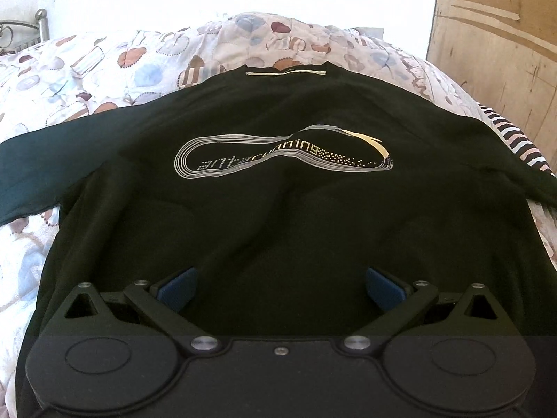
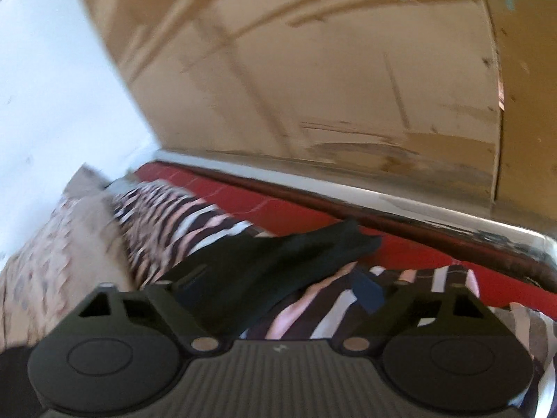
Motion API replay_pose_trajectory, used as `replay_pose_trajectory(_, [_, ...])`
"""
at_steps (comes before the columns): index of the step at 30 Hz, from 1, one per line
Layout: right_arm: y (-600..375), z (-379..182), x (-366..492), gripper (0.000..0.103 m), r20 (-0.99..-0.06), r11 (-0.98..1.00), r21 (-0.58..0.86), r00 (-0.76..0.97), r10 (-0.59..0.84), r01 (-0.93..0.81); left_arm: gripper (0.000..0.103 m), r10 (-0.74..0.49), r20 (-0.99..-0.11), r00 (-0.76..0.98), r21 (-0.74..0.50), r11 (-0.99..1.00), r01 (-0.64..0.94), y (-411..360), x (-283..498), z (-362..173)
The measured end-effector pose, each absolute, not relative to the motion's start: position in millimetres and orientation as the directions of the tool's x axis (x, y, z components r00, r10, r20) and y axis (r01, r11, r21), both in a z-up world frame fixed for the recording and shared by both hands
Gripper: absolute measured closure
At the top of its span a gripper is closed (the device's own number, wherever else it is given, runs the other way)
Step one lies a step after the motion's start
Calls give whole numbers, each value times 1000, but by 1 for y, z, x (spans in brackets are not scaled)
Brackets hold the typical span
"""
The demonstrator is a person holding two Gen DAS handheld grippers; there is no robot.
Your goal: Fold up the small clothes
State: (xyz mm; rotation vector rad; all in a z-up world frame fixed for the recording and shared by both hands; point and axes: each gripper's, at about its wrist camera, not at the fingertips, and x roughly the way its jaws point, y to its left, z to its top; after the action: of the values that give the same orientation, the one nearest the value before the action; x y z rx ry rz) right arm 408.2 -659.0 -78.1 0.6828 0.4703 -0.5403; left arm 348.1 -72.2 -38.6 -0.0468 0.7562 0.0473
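Observation:
A black long-sleeved shirt (image 1: 278,202) with a grey and yellow looped print lies spread flat on the bed, collar away from me and both sleeves out to the sides. My left gripper (image 1: 280,284) is open and empty, hovering over the shirt's lower middle. In the blurred right wrist view, the shirt's right sleeve (image 2: 278,261) lies across a striped cloth toward the bed's edge. My right gripper (image 2: 275,292) is open, its fingers either side of the sleeve near the shoulder end, holding nothing.
A patterned quilt (image 1: 104,69) covers the bed. A striped cloth (image 1: 515,139) lies at the right, also in the right wrist view (image 2: 195,223). A red mattress edge (image 2: 313,205) and metal rail (image 2: 417,202) border a cardboard panel (image 2: 313,69). A metal bedpost (image 1: 41,21) stands far left.

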Motion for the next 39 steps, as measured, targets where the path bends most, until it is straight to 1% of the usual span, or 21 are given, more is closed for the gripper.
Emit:
replay_pose_trajectory(1, [-667, -82, 412, 24, -583, 625, 475, 754, -304, 620, 1, 25, -688, 726, -26, 998, -60, -72, 348, -38])
replay_pose_trajectory(2, [-675, -86, 415, 28, -602, 594, 492, 742, -295, 636, 1, 24, -688, 725, -27, 998, -59, -72, 348, -38])
replay_pose_trajectory(3, [-683, -92, 419, 35, -625, 559, 509, 728, -284, 655, 1, 23, -689, 725, -27, 998, -57, -72, 348, -37])
replay_pose_trajectory(5, [-689, -100, 422, 42, -655, 516, 517, 704, -275, 683, 1, 20, -689, 725, -30, 998, -56, -71, 348, -36])
replay_pose_trajectory(8, [-698, -114, 427, 42, -682, 450, 551, 690, -242, 702, 1, 16, -686, 727, -38, 998, -57, -68, 346, -33])
replay_pose_trajectory(10, [-701, -120, 429, 48, -682, 407, 577, 692, -236, 708, 1, 18, -685, 728, -39, 997, -61, -66, 345, -31])
replay_pose_trajectory(11, [-703, -123, 429, 58, -682, 391, 585, 692, -236, 710, 1, 20, -684, 729, -38, 997, -63, -65, 344, -31])
replay_pose_trajectory(12, [-704, -124, 430, 71, -682, 379, 593, 693, -234, 711, 1, 22, -683, 730, -38, 997, -66, -64, 344, -30])
replay_pose_trajectory(14, [-708, -128, 430, 85, -663, 344, 633, 715, -223, 694, 1, 23, -680, 733, -41, 997, -70, -61, 343, -27])
replay_pose_trajectory(15, [-709, -128, 428, 90, -647, 334, 653, 730, -220, 679, 1, 25, -677, 735, -43, 996, -73, -60, 343, -26])
replay_pose_trajectory(17, [-706, -124, 427, 93, -603, 350, 679, 762, -234, 645, 1, 23, -671, 741, -51, 996, -78, -57, 341, -22])
replay_pose_trajectory(19, [-696, -111, 423, 93, -561, 404, 668, 780, -277, 624, 1, 19, -665, 747, -59, 995, -78, -54, 341, -18])
replay_pose_trajectory(23, [-668, -66, 427, 94, -470, 594, 568, 817, -334, 570, 1, 26, -646, 763, -61, 994, -86, -47, 344, -6])
replay_pose_trajectory(26, [-638, -24, 432, 94, -388, 711, 493, 858, -337, 502, 1, 55, -634, 772, -54, 992, -116, -38, 345, 4])
replay_pose_trajectory(30, [-582, 36, 442, 94, -275, 839, 400, 922, -274, 369, 1, 79, -608, 790, -74, 985, -155, -20, 343, 17])
replay_pose_trajectory(33, [-528, 79, 450, 94, -203, 919, 313, 962, -181, 238, 1, 95, -594, 799, -93, 978, -186, -5, 340, 24])
replay_pose_trajectory(36, [-471, 110, 455, 94, -145, 968, 225, 986, -76, 108, 1, 116, -583, 804, -110, 969, -219, 11, 335, 30])
replay_pose_trajectory(39, [-412, 130, 459, 94, -118, 989, 145, 992, 31, -14, 1, 131, -573, 809, -130, 960, -247, 28, 329, 34])
